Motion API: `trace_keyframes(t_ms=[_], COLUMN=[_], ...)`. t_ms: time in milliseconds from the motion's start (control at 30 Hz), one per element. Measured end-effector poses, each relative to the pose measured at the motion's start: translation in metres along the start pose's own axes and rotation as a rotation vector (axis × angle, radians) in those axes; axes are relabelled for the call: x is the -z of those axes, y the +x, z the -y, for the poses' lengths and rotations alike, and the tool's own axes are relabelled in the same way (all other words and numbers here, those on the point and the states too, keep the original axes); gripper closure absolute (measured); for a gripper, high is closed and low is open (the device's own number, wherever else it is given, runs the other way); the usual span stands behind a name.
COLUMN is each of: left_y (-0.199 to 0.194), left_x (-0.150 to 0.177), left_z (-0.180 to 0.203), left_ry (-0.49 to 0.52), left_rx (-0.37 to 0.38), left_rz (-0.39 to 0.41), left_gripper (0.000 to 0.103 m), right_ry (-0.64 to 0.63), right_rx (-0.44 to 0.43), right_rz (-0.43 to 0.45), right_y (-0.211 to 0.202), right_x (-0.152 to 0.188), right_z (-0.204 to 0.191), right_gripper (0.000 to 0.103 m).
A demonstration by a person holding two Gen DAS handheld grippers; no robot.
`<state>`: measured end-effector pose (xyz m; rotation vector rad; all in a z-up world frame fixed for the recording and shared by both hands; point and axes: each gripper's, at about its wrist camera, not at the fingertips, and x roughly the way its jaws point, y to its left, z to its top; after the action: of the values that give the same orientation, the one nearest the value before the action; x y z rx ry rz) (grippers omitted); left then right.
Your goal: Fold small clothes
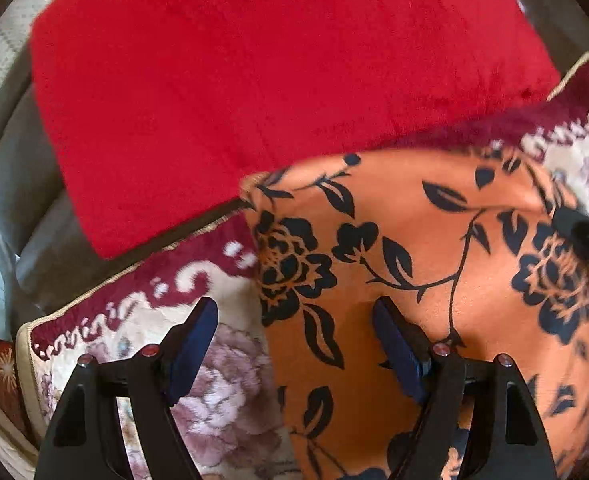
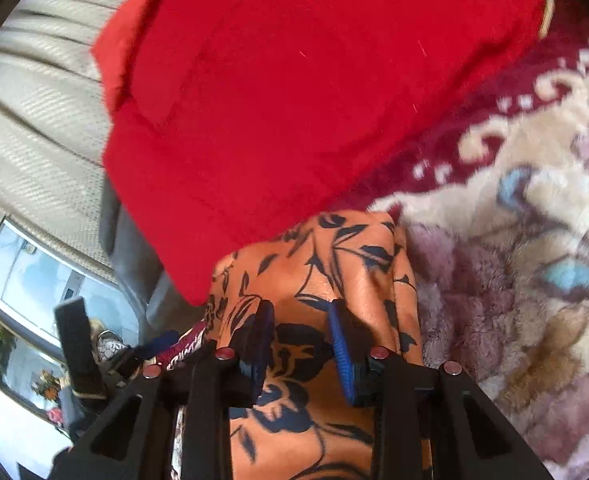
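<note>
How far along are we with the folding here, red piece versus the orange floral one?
Done, apparently: the red garment lies as a flat rectangle on the plush floral blanket. In hand: the orange floral cloth, lying creased below it; the right tool is over it, partly open, nothing visibly pinched, and the left tool hangs open at its edge. Left: folding that orange piece.

Left gripper (image 1: 294, 320): black frame; blue pads (image 1: 192, 344); red-capped screws (image 1: 150, 351).

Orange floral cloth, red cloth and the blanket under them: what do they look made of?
Orange floral cloth: thin, smooth printed fabric with a slight sheen; soft creases suggest a light synthetic or satin-like weave.
Red cloth: thicker and matte with a fuzzy surface, probably fleece or knit.
Blanket: long-pile plush, visibly furry.
</note>
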<state>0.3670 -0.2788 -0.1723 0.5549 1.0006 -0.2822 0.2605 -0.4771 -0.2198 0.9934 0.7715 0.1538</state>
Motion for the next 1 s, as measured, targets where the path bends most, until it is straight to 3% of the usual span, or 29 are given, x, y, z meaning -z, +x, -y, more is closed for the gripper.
trace_keyframes(t_ms=[200, 433, 600, 733, 1000], left_y=[0.004, -0.042, -0.065, -0.050, -0.084], left_x=[0.009, 0.052, 0.095, 0.109, 0.127], left_z=[-0.006, -0.022, -0.016, -0.005, -0.011], left_ry=[-0.047, -0.123, -0.124, -0.114, -0.157], left_rx=[0.033, 0.084, 0.058, 0.064, 0.092], left_rz=[0.006, 0.075, 0.122, 0.066, 0.102], left_gripper=[0.022, 0.022, 0.022, 0.021, 0.022], right_ry=[-0.001, -0.087, -0.123, -0.146, -0.148], right_rx=[-0.006, -0.075, -0.006, 0.106, 0.057], right_rz=[-0.005, 0.031, -0.035, -0.080, -0.027], right_y=[0.001, -0.039, -0.049, -0.036, -0.084], right_x=[-0.004, 0.007, 0.034, 0.049, 0.067], right_z=[0.002, -0.029, -0.032, -0.021, -0.023], right_gripper=[0.070, 0.069, 0.069, 0.069, 0.069])
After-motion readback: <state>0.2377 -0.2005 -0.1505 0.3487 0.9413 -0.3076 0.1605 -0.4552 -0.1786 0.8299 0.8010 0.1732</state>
